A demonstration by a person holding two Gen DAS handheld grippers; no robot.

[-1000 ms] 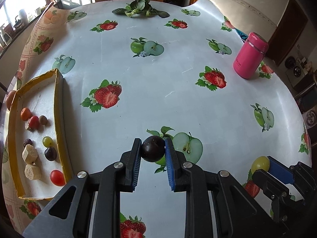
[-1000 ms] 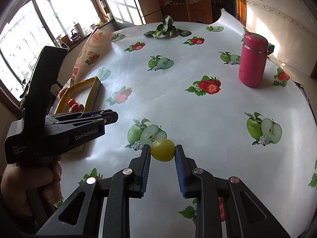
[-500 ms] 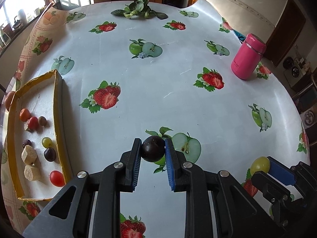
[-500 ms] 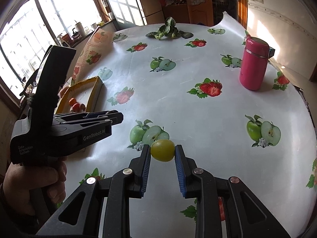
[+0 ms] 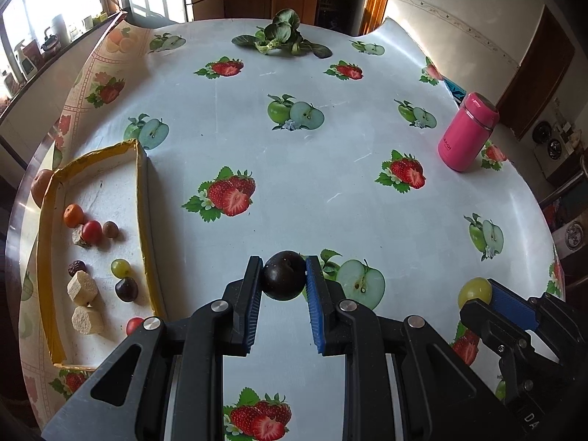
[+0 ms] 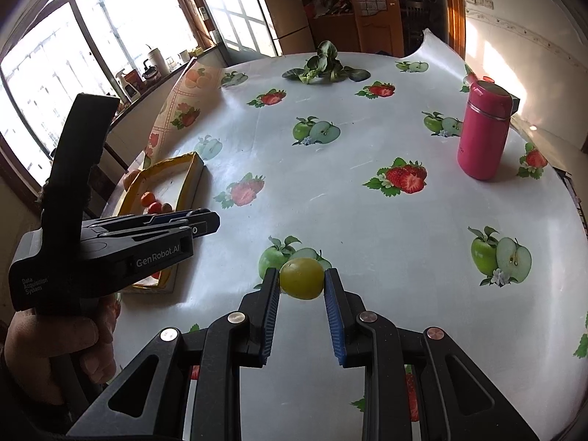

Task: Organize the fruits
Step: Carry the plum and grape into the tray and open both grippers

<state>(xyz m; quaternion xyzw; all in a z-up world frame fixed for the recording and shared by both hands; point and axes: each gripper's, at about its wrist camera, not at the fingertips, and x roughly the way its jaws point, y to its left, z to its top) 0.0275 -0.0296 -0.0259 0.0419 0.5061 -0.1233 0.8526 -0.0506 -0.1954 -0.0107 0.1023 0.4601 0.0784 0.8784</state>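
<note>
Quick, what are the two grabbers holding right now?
Left gripper: closed on the dark plum.
Right gripper: closed on the yellow-green fruit.

Window (image 6: 73, 58) daylight, sharp centre, fisheye-warped dark corners.

- A round, dark purple plum (image 5: 283, 275) sits pinched between my left tongs' pads, above the printed tablecloth.
- A smooth yellow-green round fruit (image 6: 301, 278) is clamped in my right tongs.
- My shallow yellow-rimmed cardboard tray (image 5: 142, 198) lies at the table's left edge, holding small mixed fruits.
</note>
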